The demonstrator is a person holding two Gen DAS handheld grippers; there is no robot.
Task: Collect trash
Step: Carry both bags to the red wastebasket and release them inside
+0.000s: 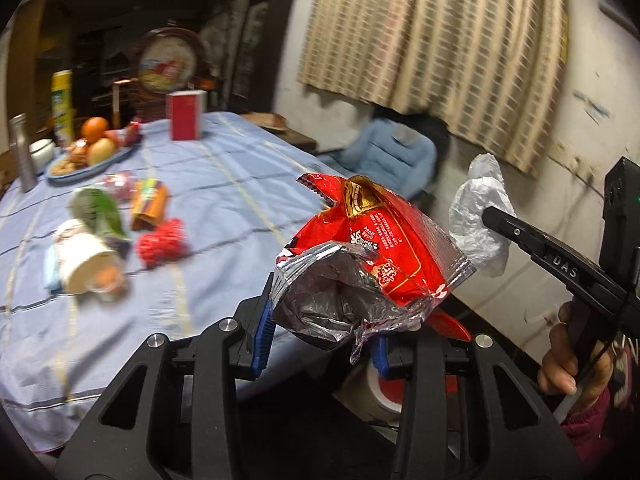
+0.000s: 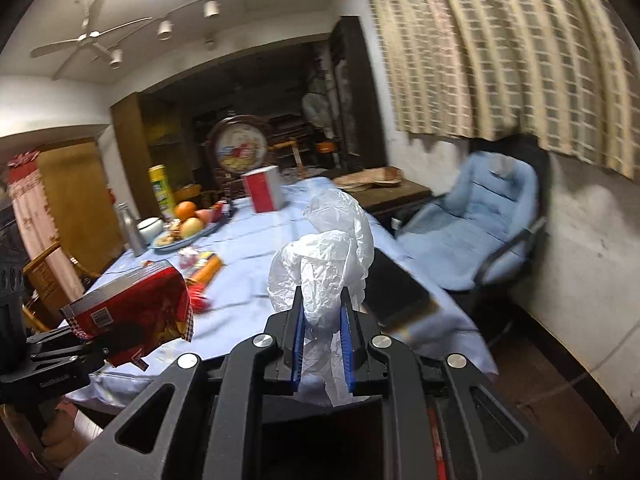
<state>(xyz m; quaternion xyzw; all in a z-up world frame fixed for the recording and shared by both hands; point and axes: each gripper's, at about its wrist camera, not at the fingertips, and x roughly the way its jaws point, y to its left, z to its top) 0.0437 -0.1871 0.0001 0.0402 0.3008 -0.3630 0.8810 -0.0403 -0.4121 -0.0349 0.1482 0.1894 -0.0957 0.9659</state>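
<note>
My left gripper [image 1: 320, 332] is shut on a crumpled red snack wrapper [image 1: 372, 256] with a silver inside, held up past the table's near right edge. It also shows in the right wrist view [image 2: 136, 312]. My right gripper [image 2: 322, 340] is shut on a crumpled white plastic bag [image 2: 328, 264], held above the table; the bag also shows in the left wrist view [image 1: 480, 224]. More trash lies on the blue tablecloth [image 1: 224, 176]: a tipped paper cup [image 1: 86, 256], a green wrapper [image 1: 100, 208], an orange wrapper [image 1: 150, 204] and a red mesh net [image 1: 162, 242].
A fruit plate [image 1: 86, 152], a metal bottle [image 1: 22, 152], a yellow can [image 1: 62, 104] and a red box [image 1: 186, 116] stand at the table's far end. A dark phone [image 2: 396, 292] lies near the table's right edge. A blue padded chair [image 2: 480, 220] stands by the wall. A red-and-white container [image 1: 386, 394] sits below the left gripper.
</note>
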